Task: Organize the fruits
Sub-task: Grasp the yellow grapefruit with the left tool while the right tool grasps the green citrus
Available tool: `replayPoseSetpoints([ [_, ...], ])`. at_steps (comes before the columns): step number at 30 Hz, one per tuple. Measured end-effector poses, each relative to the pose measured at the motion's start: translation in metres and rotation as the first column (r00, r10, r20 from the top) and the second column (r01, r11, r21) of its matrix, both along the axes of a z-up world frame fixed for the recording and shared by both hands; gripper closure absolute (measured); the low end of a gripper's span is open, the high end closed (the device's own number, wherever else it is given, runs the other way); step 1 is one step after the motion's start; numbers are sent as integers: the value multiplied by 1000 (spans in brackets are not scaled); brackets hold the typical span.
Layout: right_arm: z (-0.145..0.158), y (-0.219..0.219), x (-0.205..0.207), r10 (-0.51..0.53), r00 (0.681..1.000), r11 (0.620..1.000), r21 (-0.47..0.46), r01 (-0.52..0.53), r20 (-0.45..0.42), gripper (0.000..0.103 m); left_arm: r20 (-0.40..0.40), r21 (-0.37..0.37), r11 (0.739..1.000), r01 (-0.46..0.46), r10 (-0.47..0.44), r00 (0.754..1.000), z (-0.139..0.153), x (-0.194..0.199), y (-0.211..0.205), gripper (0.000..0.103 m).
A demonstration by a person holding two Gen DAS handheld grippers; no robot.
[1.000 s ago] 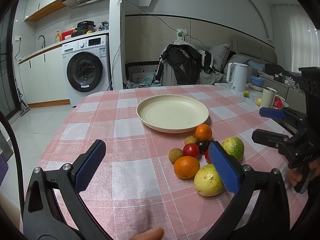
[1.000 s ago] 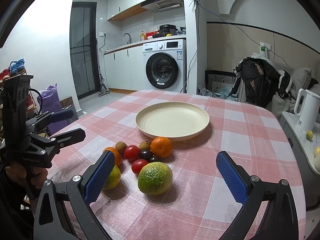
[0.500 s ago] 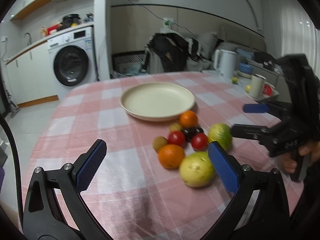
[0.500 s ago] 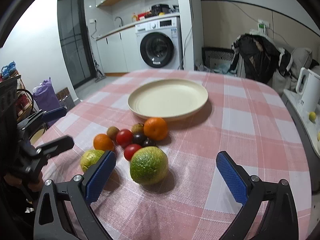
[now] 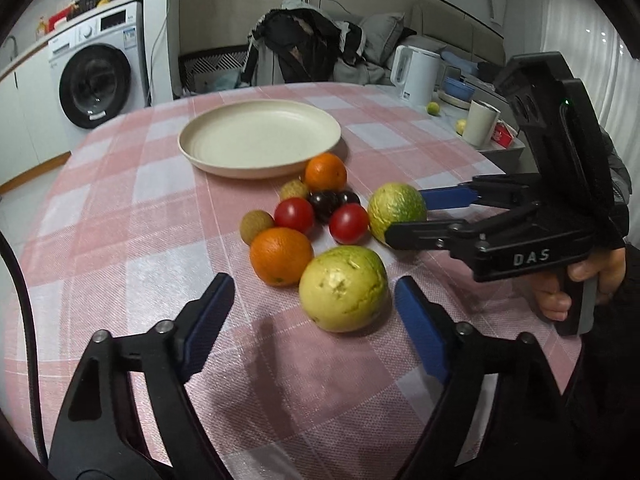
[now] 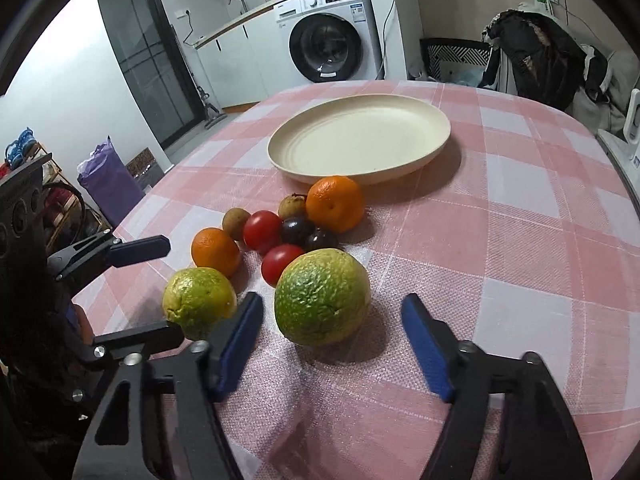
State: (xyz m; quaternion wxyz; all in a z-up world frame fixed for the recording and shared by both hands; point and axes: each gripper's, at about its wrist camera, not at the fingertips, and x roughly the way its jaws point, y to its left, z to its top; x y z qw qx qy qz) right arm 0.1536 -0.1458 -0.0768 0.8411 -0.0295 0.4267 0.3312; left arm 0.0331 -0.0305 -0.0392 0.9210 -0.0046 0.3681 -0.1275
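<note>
The left gripper (image 5: 310,322) is hovering low over the pink-and-white checked tablecloth (image 5: 120,216) with its blue-padded jaws standing wide apart and gripping nothing; the yellow-green rough-skinned citrus (image 5: 344,288) is lying just ahead of it, between the lines of its two fingers and nearer the right-hand pad; a round orange (image 5: 281,256) is sitting just beyond that fruit to the left, touching it or nearly so.

The right gripper (image 6: 332,344) is likewise holding its jaws spread, nothing between the pads; the large green mottled citrus (image 6: 322,296) is resting directly ahead of it, centred between the fingers; in the left wrist view its two fingers are flanking that same fruit, though whether they are touching it cannot be told.

Further ahead of both grippers a cluster is lying on the cloth: two red tomatoes (image 6: 262,230), two dark plums (image 6: 297,229), two small brown fruits (image 6: 236,218) and a second orange (image 6: 335,203); beyond the cluster the round cream plate (image 6: 436,136) is standing bare, the second orange just beside its near rim.
</note>
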Motion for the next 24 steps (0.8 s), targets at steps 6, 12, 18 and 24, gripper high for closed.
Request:
replayPoseSetpoints([
  [6,-4,6,3,17,1000,1000,3,-17,-20,39,-50,-13,1000,22,-23,998,-5,4,-4,30],
  [12,-6,7,8,24,999,1000,12,-24,-32,45,-103,-40,997,60,-63,993,-10,8,-16,37],
  [18,-5,9,6,36,999,999,16,-36,-22,49,-122,-35,996,77,-81,989,-12,15,-26,42],
  [24,-5,9,4,46,999,999,12,-46,-9,53,-127,-55,995,78,-85,988,-12,20,-26,56],
])
